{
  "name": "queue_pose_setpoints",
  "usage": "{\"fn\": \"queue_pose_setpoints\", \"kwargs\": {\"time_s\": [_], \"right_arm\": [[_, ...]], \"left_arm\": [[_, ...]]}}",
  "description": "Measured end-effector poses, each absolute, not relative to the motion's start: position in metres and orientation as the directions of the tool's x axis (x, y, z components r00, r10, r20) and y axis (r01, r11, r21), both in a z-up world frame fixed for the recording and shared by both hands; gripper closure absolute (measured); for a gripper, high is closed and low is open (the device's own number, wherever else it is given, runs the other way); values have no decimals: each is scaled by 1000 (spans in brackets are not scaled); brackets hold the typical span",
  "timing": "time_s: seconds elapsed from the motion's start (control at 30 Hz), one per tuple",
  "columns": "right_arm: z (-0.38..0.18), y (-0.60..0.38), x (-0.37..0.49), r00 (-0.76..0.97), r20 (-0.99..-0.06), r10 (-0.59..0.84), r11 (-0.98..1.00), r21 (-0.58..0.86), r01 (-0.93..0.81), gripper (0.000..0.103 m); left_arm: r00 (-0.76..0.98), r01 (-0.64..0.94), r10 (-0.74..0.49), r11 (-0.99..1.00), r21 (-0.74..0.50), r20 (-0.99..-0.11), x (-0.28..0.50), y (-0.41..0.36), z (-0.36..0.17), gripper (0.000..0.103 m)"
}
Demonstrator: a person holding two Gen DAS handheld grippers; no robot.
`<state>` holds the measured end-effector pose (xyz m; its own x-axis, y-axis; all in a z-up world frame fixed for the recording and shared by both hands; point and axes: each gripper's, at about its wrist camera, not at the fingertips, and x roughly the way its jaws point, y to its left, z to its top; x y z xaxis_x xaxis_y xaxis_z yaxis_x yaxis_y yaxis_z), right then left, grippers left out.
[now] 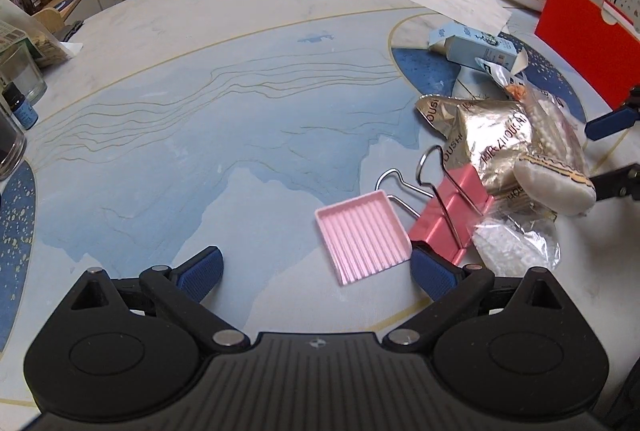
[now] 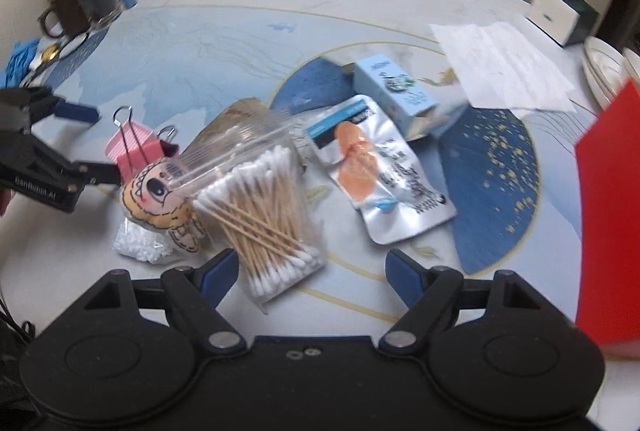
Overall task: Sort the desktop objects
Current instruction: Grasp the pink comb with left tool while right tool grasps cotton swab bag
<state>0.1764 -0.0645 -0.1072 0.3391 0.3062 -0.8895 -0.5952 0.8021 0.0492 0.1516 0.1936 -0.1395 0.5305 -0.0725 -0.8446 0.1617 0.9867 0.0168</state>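
Clearly crowded: both grippers, left (image 1: 316, 271) and right (image 2: 312, 271), spread wide and empty. Clear bag of cotton swabs (image 2: 264, 215) just ahead of right, touching small plush toy (image 2: 160, 199) and pink binder clip (image 2: 136, 147). Could snag neighbours or slip off crinkly plastic.

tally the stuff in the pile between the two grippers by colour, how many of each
pink: 2, tray and binder clip
gold: 1, foil wrapper
silver: 1, snack pouch
light blue: 1, small box
clear: 2, swab bag and bead bag
tan: 1, plush toy
total: 8
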Motion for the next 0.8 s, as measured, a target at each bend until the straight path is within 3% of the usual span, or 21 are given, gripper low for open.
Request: {"fn": "queue_pose_setpoints", "kwargs": {"time_s": [0.13, 0.43, 0.57, 0.63, 0.73, 0.8], "right_arm": [[-111, -59, 182, 334, -892, 304, 797, 45, -603, 23], [-111, -46, 181, 304, -891, 336, 764, 69, -641, 25], [-110, -45, 181, 302, -888, 346, 763, 79, -642, 27], [-110, -45, 181, 301, -888, 348, 764, 82, -640, 30], [-111, -45, 182, 292, -891, 348, 766, 91, -636, 49], [-111, -45, 181, 294, -890, 349, 768, 91, -634, 52]], "left_arm": [[532, 160, -73, 987, 16, -843, 156, 192, -139, 5], [549, 167, -83, 986, 11, -832, 156, 189, -133, 30], [555, 175, -91, 985, 9, -827, 156, 185, -131, 47], [557, 175, -93, 985, 7, -826, 157, 185, -131, 48], [559, 178, -97, 984, 5, -824, 156, 186, -131, 49], [561, 178, -99, 984, 3, -822, 156, 186, -130, 55]]}}
